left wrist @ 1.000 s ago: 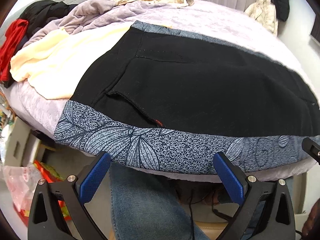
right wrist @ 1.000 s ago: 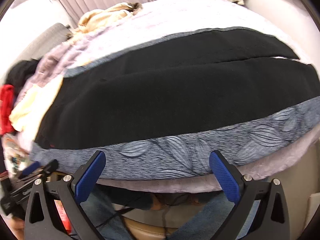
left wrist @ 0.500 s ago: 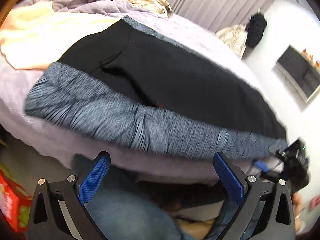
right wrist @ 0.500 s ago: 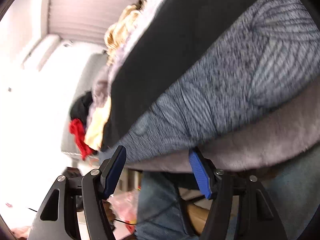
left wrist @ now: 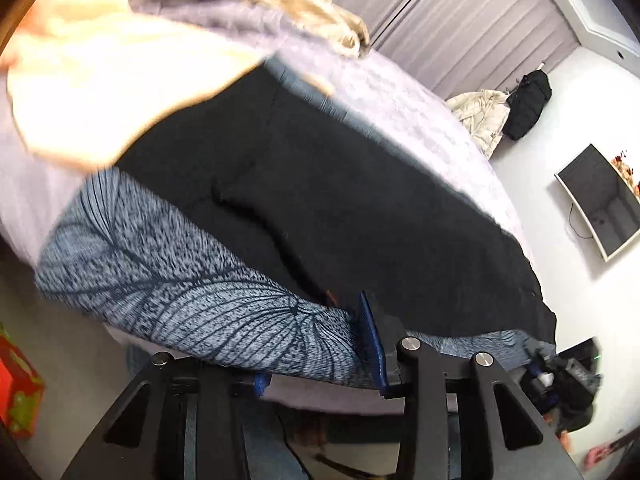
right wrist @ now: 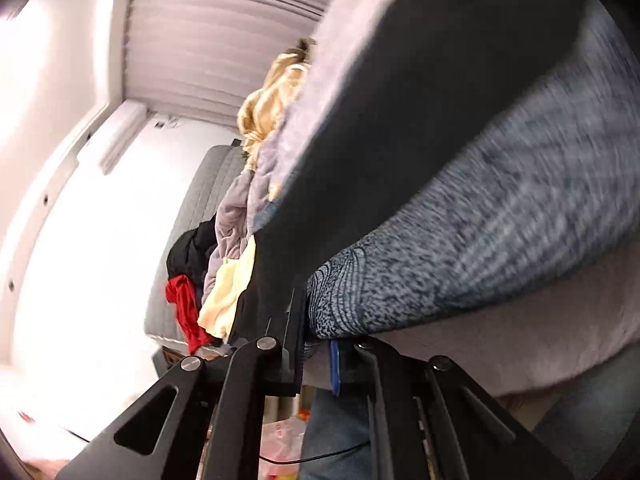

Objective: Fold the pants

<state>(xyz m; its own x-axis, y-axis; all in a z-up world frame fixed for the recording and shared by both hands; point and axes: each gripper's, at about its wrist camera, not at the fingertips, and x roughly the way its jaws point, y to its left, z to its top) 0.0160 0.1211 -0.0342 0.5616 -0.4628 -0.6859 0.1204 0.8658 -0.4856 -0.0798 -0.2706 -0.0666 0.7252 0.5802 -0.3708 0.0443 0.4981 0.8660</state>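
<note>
Fingers on both my grippers are clenched on fabric. My left gripper grasps the near edge of the black pants with grey leaf-patterned side panels, one blue pad lying on top of the patterned panel. My right gripper pinches the same near edge, further along.

Largest item noted: lilac-covered bed, with the pants spread flat across it, patterned panel at the bed's near edge. Pale yellow garment lies beside the pants. Striped tan garment sits beyond. Red cloth hangs at the bed's far end.
</note>
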